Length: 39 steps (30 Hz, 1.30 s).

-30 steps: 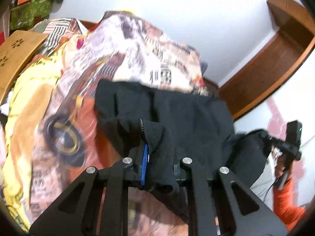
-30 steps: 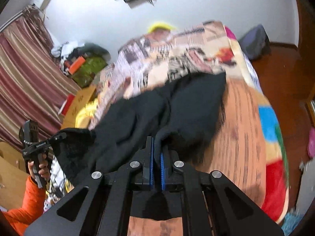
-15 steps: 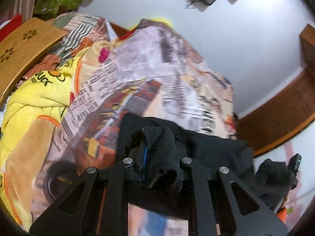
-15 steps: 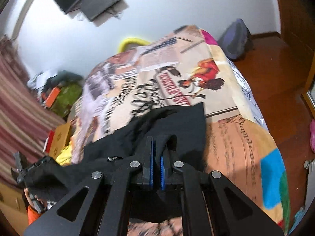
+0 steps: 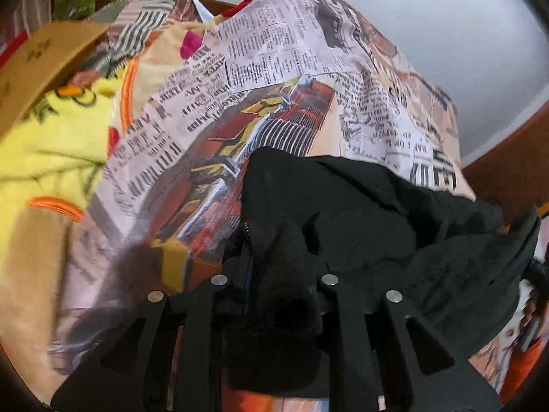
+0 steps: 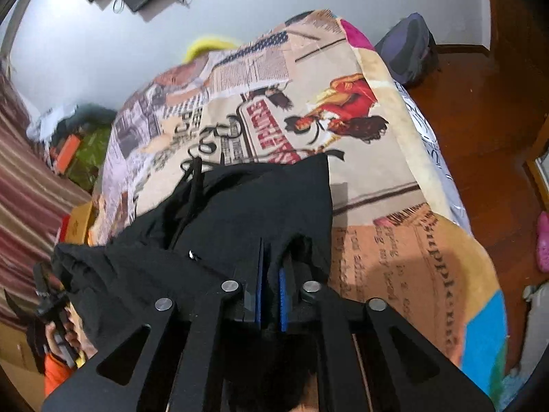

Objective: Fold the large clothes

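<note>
1. The black garment (image 5: 394, 213) is lying across a bed covered by a newspaper-print blanket (image 5: 274, 61), with its far edge flat on the blanket.
2. The left gripper (image 5: 274, 261) has a thick bunch of the black cloth stuffed between its jaws. They're easing apart right now, but the fabric is still pinched in there.
3. The right gripper (image 6: 271, 267) has its blue pads (image 6: 282, 295) almost together, starting to part, with a thin fold of the garment (image 6: 260, 206) running between them, so still gripping as far as I can tell.
4. From the right wrist view, a drawstring (image 6: 194, 185) trails off the cloth near its far left edge.
5. Cloth sags between the two grippers. The near edge is held up off the bed.
6. There's a yellow blanket (image 5: 51, 144) off to the left of the bed, and wood floor (image 6: 480, 130) on the right.
</note>
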Available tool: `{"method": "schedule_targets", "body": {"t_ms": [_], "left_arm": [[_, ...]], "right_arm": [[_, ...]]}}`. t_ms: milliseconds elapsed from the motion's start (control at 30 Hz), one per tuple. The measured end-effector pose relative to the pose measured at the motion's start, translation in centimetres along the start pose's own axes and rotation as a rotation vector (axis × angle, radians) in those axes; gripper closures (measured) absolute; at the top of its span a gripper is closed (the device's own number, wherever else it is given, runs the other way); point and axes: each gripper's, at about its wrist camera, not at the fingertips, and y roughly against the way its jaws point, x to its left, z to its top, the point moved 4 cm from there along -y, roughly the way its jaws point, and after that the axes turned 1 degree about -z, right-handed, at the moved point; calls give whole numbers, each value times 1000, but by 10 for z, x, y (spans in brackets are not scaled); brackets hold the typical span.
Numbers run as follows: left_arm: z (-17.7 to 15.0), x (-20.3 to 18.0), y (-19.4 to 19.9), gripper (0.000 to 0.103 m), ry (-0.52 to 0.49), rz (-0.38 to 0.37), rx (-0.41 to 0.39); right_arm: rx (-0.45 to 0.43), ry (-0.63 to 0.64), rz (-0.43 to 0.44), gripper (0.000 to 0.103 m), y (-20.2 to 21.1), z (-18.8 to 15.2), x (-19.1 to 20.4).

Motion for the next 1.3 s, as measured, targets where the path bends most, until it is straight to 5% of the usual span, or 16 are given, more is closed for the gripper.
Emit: {"method": "schedule_targets", "body": {"t_ms": [200, 333, 433, 633, 933, 1300], "left_arm": [[-1, -15, 43, 70, -104, 107, -10], [-8, -25, 69, 66, -159, 146, -27], [-13, -25, 85, 63, -148, 131, -30], [-14, -20, 121, 38, -116, 81, -105], [-33, -58, 151, 38, -271, 144, -202], [-69, -150, 85, 38, -495, 86, -170]], "right_arm": [[21, 87, -111, 89, 28, -15, 9], [-43, 122, -206, 58, 59, -26, 14], [-103, 143, -219, 53, 85, -33, 20], [-128, 230, -185, 51, 108, -52, 54], [-130, 371, -134, 50, 84, -75, 114], [-92, 516, -101, 50, 19, -79, 172]]}}
